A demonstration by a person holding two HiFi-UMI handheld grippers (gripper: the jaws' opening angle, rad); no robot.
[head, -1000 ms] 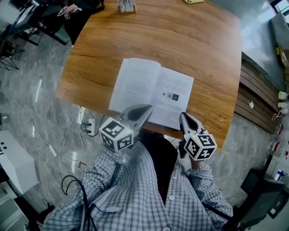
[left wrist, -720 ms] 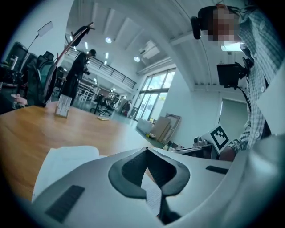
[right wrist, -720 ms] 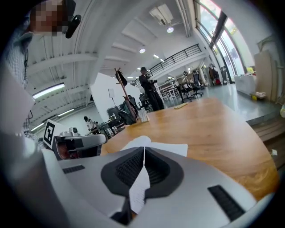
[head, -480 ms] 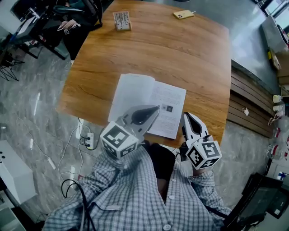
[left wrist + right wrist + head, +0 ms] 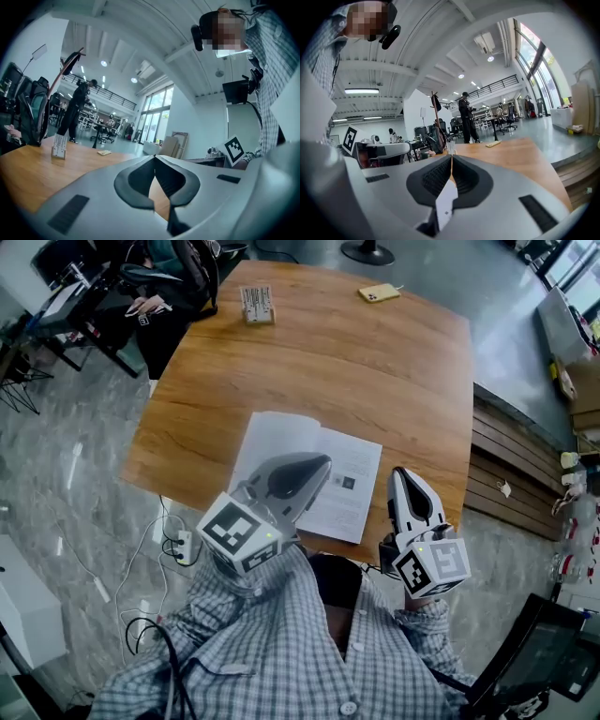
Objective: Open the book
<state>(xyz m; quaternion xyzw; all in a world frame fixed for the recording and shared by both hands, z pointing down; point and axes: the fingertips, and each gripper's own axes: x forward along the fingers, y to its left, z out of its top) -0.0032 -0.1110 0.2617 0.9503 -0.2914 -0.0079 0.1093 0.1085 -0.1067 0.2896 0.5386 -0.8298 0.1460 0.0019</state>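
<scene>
The book (image 5: 274, 442) lies open and flat on the wooden table (image 5: 375, 371), near its front edge, with white pages of print showing. My left gripper (image 5: 326, 461) hovers above the book's middle, shut and empty; in the left gripper view its jaws (image 5: 154, 157) meet at the tips with only tabletop behind them. My right gripper (image 5: 401, 472) hangs beside the book's right edge, also shut with nothing in it. In the right gripper view, the right gripper (image 5: 451, 159) points level across the table, and a sliver of white page (image 5: 446, 202) shows below the pads.
A card stand (image 5: 257, 304) and a yellow phone (image 5: 379, 293) sit at the table's far end. A seated person (image 5: 150, 296) is at the far left corner. Cables and a power strip (image 5: 183, 545) lie on the floor at left; slatted wood steps (image 5: 506, 465) run along the right.
Both grippers have risen from the table's front edge, staying shut. The book stays open and has not moved on the table.
</scene>
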